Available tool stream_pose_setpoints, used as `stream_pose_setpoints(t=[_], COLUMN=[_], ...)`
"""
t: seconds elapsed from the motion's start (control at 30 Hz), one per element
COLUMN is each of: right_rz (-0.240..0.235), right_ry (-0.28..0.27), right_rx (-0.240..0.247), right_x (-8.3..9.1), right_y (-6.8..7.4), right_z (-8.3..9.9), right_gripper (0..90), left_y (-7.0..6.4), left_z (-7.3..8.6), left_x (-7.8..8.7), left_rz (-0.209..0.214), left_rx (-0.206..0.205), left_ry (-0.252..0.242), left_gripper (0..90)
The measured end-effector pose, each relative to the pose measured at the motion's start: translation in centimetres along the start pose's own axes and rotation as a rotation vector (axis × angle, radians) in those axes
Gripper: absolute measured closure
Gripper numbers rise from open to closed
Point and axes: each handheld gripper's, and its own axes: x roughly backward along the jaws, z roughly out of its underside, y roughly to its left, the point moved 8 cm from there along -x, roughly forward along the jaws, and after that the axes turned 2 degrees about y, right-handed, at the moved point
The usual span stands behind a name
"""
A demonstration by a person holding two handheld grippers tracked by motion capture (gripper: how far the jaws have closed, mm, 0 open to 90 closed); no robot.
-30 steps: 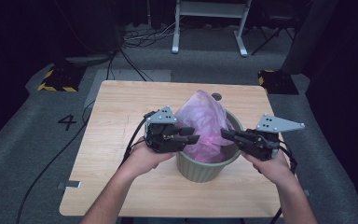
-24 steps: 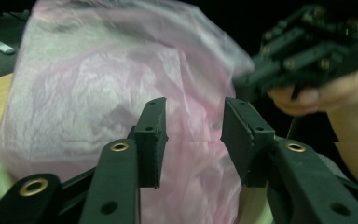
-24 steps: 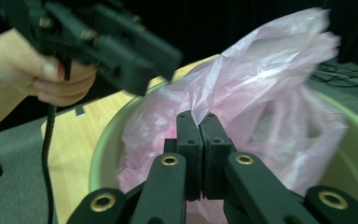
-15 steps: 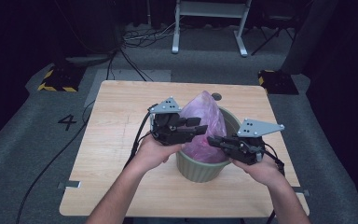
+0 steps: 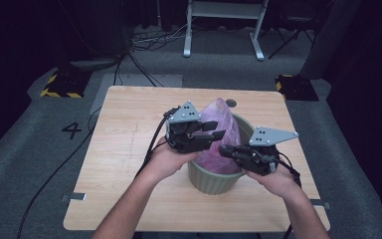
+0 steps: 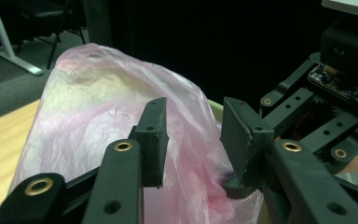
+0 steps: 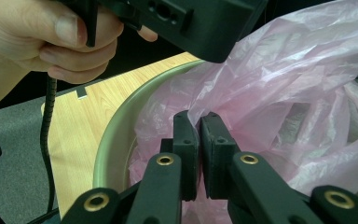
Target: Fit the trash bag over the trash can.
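Pink bag in green bin, both grippers at it

Pink plastic bag [image 5: 220, 130] sat in the green bin [image 5: 214, 179] on the wooden table [image 5: 124, 139], its long axis upright, crumpled top rising above the rim toward the table's far edge. Right gripper [image 7: 199, 122] was clamped on a fold of the bag just inside the rim. Left gripper [image 6: 193, 135] stood with jaws apart, against the film but holding nothing
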Motion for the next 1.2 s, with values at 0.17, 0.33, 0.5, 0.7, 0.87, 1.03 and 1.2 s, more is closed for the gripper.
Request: stream_pose_setpoints(t=[0.17, 0.33, 0.5, 0.7, 0.87, 1.03, 1.2], right_rz=[0.001, -0.014, -0.021, -0.037, -0.015, 0.086, 0.073], right_ry=[0.006, -0.001, -0.004, -0.041, -0.096, -0.122, -0.137], right_rx=[-0.002, 0.001, 0.006, -0.031, -0.074, -0.136, -0.146], right_x=[-0.1, -0.1, 0.0, 1.5, 4.1, 5.1, 4.3], right_y=[-0.1, 0.3, 0.5, 0.1, -1.1, -2.9, -2.5], right_z=[0.1, -0.1, -0.1, -0.1, -0.4, -0.9, -1.5], right_gripper=[85.8, 85.7, 82.6, 65.8, 52.5, 45.0, 45.6], left_y=[-0.8, -0.7, -0.7, -0.5, -0.4, -0.8, -1.3], left_z=[-0.4, -0.4, 0.0, 0.7, 1.5, 1.5, 1.4], left_x=[-0.3, -1.1, -1.3, -0.4, 0.5, 0.8, 0.6], left_rz=[0.003, -0.027, -0.063, -0.109, -0.116, -0.097, -0.081], left_rx=[-0.047, -0.06, -0.089, -0.129, -0.138, -0.138, -0.144], left_ry=[0.012, 0.042, 0.059, 0.058, 0.056, 0.044, 0.044], left_gripper=[60.9, 67.9, 89.8, 90.0, 90.0, 89.9, 89.9])
